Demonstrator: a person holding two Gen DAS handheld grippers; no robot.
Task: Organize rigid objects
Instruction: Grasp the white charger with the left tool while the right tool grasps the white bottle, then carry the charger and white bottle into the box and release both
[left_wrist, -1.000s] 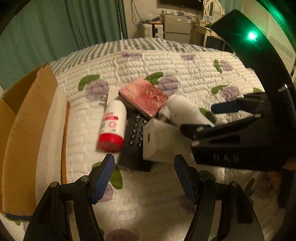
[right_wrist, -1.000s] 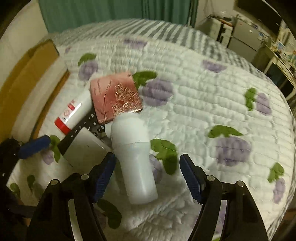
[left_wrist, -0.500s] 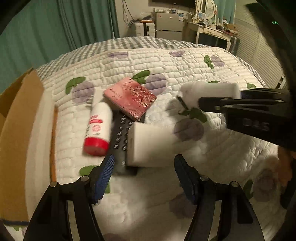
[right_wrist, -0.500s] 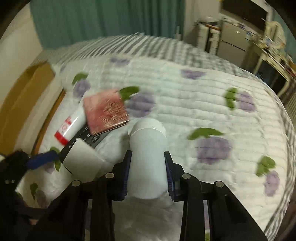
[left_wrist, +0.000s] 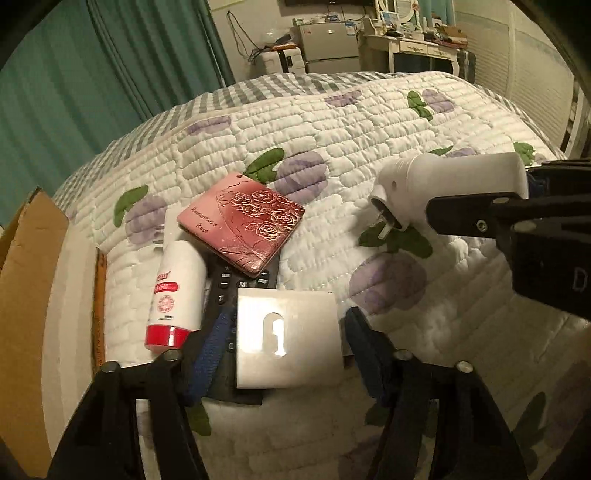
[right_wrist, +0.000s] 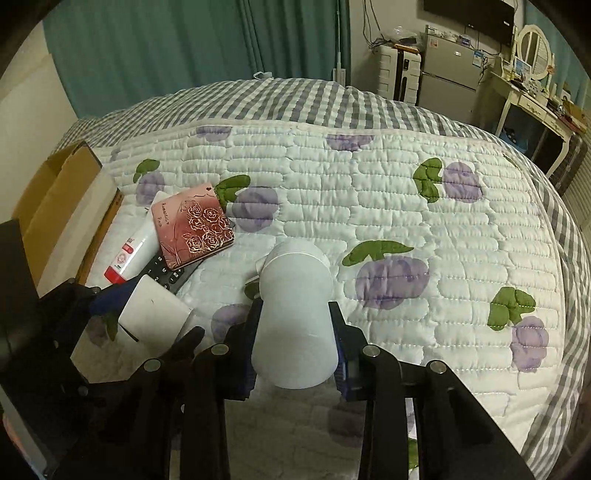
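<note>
My right gripper (right_wrist: 295, 332) is shut on a white plug adapter (right_wrist: 295, 314) and holds it above the quilt; it also shows in the left wrist view (left_wrist: 443, 192). My left gripper (left_wrist: 288, 332) is open, its fingers on either side of a white box (left_wrist: 288, 338) that lies on a black remote (left_wrist: 236, 280). A pink rose-patterned case (left_wrist: 242, 229) rests on the remote's far end. A white bottle with a red cap (left_wrist: 173, 291) lies to the left of the remote.
An open cardboard box (left_wrist: 22, 295) stands at the left edge of the bed, also in the right wrist view (right_wrist: 55, 195). The quilted bedspread (right_wrist: 406, 206) stretches to the right. Furniture and a fridge stand beyond the bed.
My right gripper closed on the white plug adapter and lifted it off the quilt. My left gripper moved forward until its open fingers flank the white box.
</note>
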